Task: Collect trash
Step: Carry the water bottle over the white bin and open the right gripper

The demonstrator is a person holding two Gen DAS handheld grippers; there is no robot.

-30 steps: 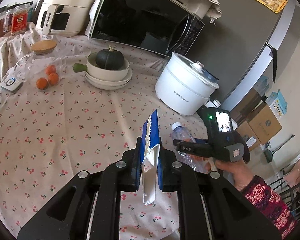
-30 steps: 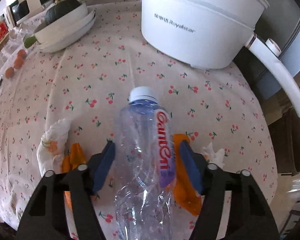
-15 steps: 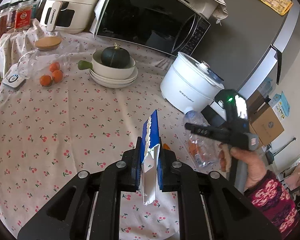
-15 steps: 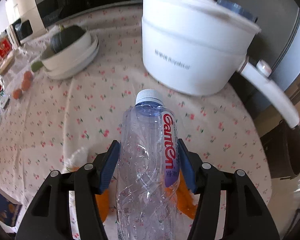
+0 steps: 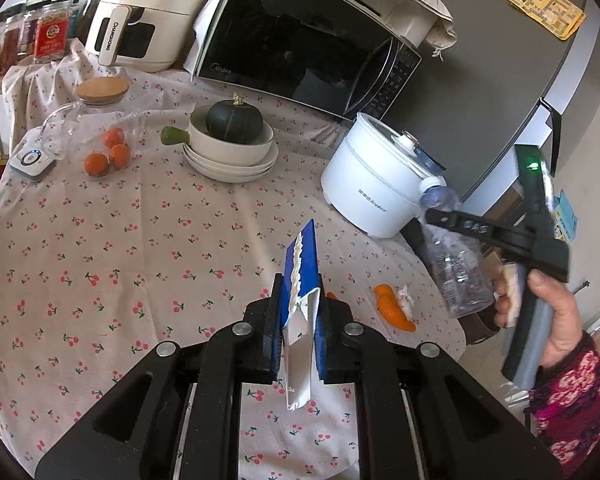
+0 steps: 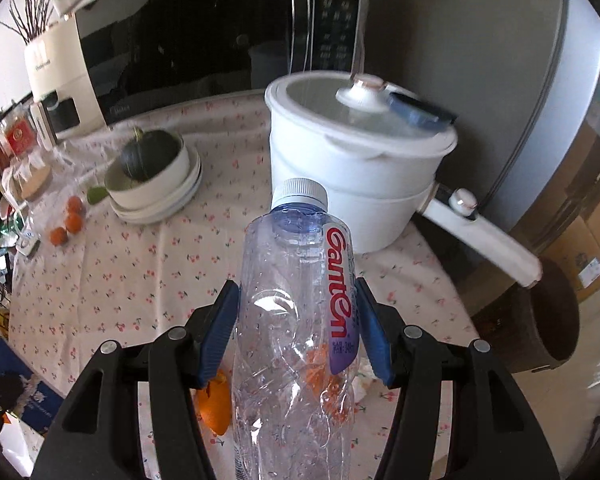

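The right tool point(image 6: 296, 340) clamps a crumpled clear plastic bottle point(image 6: 296, 320); the left tool point(image 5: 298, 320) pinches a torn blue-and-white wrapper point(image 5: 300, 280). The thin bottle wall could buckle and slip free near the desk point(image 5: 140, 240) edge.

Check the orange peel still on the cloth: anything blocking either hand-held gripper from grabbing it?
Nothing lies over the orange peel; only a crumpled tissue touches its side. The block is the load: left hand-held gripper is shut on a torn wrapper, right hand-held gripper on a plastic bottle.
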